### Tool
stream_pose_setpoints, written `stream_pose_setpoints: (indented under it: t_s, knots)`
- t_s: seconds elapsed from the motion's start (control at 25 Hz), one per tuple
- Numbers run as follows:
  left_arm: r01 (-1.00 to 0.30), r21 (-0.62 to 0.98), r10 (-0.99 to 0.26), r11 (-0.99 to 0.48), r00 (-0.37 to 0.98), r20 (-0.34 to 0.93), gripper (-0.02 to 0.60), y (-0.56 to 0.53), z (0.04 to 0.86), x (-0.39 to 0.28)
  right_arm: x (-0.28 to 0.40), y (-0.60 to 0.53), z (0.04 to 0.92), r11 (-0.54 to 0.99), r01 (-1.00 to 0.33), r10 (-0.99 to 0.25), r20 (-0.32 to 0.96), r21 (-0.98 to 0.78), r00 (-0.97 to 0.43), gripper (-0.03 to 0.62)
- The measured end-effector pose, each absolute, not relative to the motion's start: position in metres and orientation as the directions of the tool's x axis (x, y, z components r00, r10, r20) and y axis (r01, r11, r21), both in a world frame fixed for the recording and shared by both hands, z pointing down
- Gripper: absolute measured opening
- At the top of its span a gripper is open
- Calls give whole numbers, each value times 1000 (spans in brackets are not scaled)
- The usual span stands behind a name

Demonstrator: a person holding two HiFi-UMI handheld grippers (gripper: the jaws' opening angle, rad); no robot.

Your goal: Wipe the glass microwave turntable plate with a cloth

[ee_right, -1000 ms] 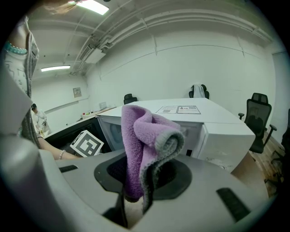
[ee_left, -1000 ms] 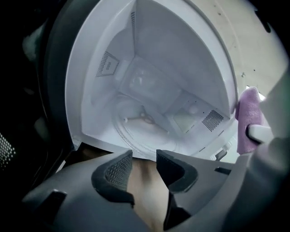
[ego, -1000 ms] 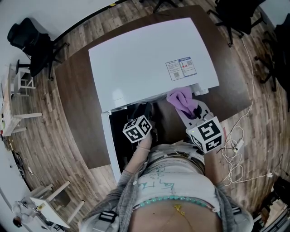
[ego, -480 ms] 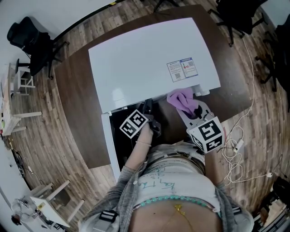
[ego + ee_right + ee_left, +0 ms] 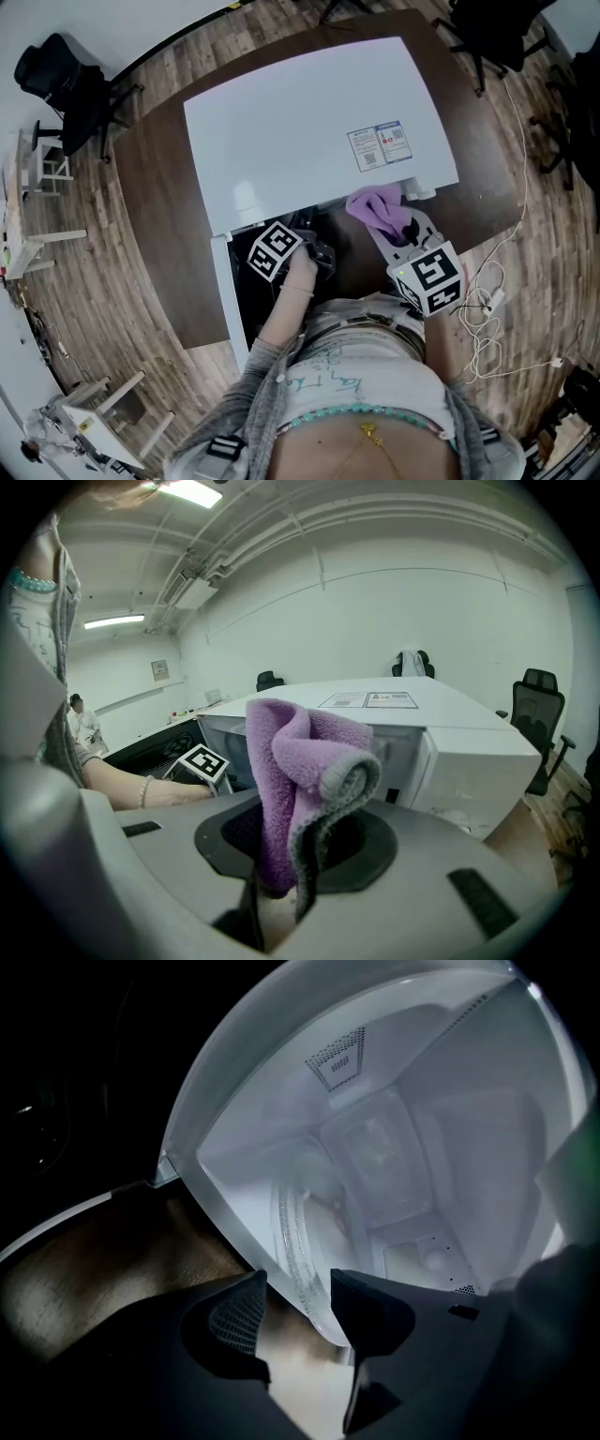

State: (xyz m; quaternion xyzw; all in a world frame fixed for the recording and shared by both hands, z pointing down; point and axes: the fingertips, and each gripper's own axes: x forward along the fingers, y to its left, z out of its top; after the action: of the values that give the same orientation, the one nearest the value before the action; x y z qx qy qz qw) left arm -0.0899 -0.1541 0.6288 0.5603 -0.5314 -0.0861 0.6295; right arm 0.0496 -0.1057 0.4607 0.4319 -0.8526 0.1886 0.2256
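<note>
The glass turntable plate lies inside the lit cavity of the white microwave. My left gripper reaches into the microwave's mouth. Its jaws have just been opening and now stand wide open. The plate's near rim shows in the gap between them, and neither pad presses on it. In the head view the left gripper sits at the opening's edge. My right gripper is shut on a folded purple cloth, which it holds upright in front of the microwave. The head view shows that cloth by the microwave's right front corner.
The microwave stands on a dark brown table, with its dark door swung open at the left of the person's body. A white cable trails on the wooden floor at the right. Black office chairs stand around the table.
The left gripper has rolled about its own line and shifted a little left toward the microwave's mouth, so its marker cube shows a different face. The right gripper and the cloth have stayed put.
</note>
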Motion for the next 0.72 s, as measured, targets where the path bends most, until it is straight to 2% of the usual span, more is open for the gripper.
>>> stream_pose_setpoints:
  t_s: [0.24,0.56,0.72]
  knots:
    - [-448,809,-703,380,428,568,205,-152,630,-93,49,-107,461,560,-818,-648,547,-129,-530,112]
    - [-428,835,-719,347,450,530,116,-146,626,-92,50,-107,463,563,-817,-648,548,-124,-530,112]
    - [-399,849,-731,346,452,511,103,-145,624,-92,51,-106,463,566,-816,-647,549,-120,-530,112]
